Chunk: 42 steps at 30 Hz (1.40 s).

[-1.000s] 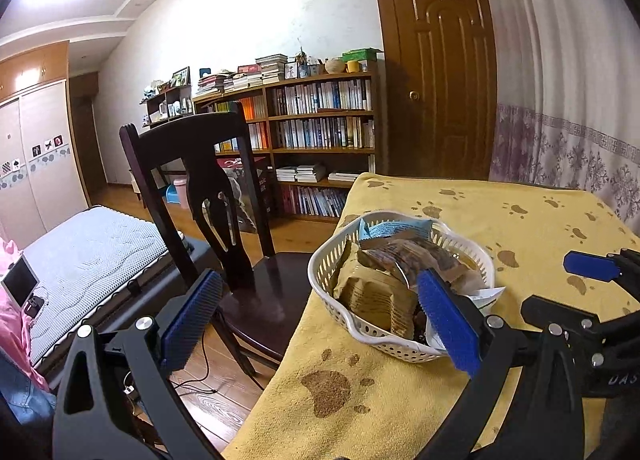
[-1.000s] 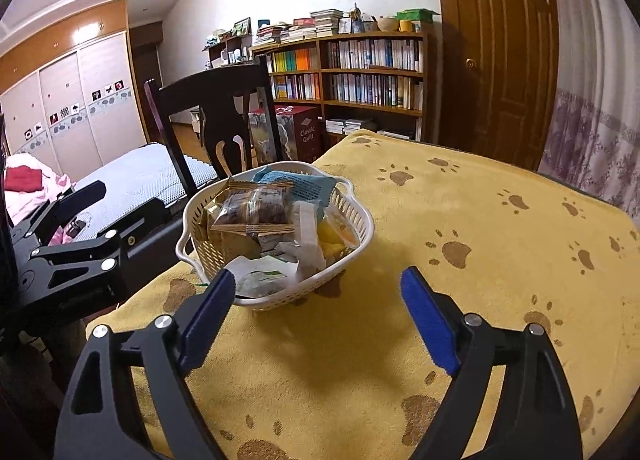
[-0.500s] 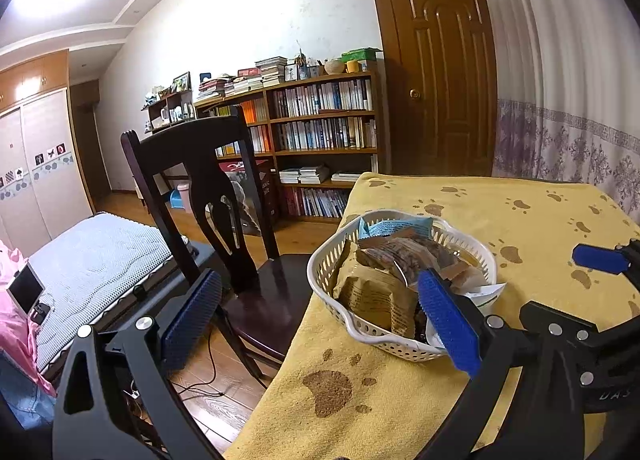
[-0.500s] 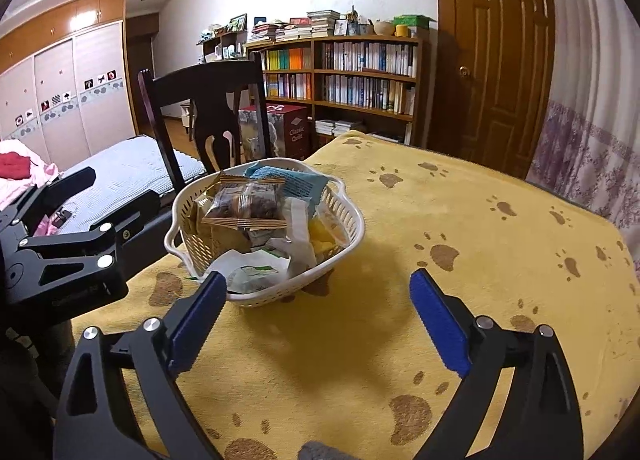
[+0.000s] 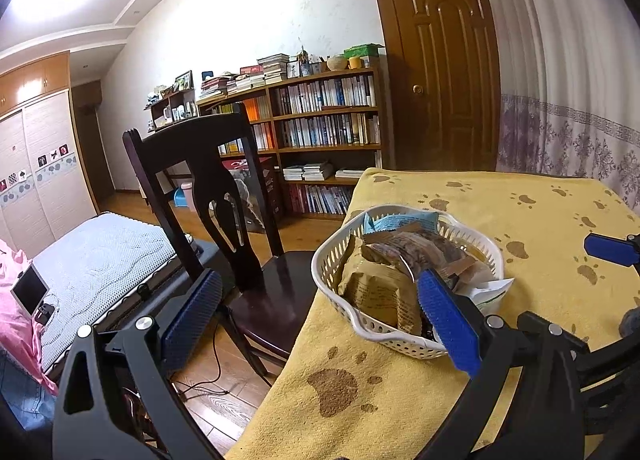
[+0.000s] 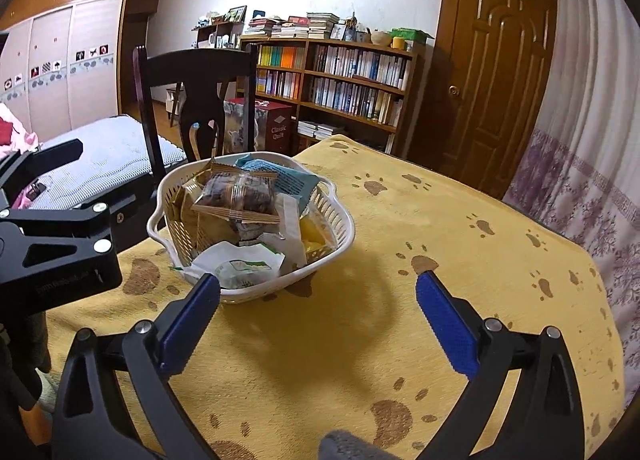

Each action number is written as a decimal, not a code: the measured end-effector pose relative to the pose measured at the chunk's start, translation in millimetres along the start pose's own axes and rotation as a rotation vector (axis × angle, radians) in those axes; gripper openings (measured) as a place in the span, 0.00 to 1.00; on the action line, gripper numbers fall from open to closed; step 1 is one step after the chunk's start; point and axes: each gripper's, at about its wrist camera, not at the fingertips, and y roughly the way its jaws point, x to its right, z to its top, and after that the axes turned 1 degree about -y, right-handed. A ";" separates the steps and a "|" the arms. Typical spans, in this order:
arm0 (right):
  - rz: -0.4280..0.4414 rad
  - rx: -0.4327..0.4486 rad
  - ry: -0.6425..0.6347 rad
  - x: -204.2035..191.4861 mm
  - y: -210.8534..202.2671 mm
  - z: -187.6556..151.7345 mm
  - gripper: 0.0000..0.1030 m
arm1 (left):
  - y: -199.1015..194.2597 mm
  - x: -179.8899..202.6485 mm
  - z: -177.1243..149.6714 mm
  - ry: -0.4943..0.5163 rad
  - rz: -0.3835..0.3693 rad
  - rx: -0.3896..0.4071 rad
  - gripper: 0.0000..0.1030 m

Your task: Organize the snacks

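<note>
Basket: white plastic, perforated walls, wavy lobed rim, sits on table's near-left corner area, close to the edge facing the chair. Packed full w/ snacks. Top item: clear crinkly packet w/ dark brown pieces, tan striped ends, lying flat. Behind it a teal-blue pouch leaning on far rim. Left side: olive-tan matte bag, standing on edge. Front: white wrapper w/ green print, hanging over the rim toward you. Yellow packet tucked at right wall.

Table covering: yellow fuzzy cloth, brown paw prints, draped over the edges.

Your left gripper: jaws wide apart, nothing between them. Blue ribbed pads; right pad overlaps the basket's near rim in left-wrist view, can't tell if touching. Left pad hangs off the table, over chair seat.

Your right gripper: jaws spread wide, empty, above bare cloth, just right of and nearer you than the basket.

Room: big open stretch of cloth to basket's right and beyond it. Left side tight: table edge, then dark glossy wood chair pushed close. Bookshelf and door well apart from table.
</note>
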 end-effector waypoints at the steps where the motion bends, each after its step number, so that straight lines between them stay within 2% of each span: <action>1: -0.007 -0.001 -0.007 -0.9 0.5 -0.4 0.95 | 0.1 0.0 0.1 0.000 0.000 0.000 0.97; 42: 0.027 -0.016 -0.042 -16.1 4.3 -3.1 0.95 | 4.4 -7.4 -3.5 0.004 0.007 -0.013 0.97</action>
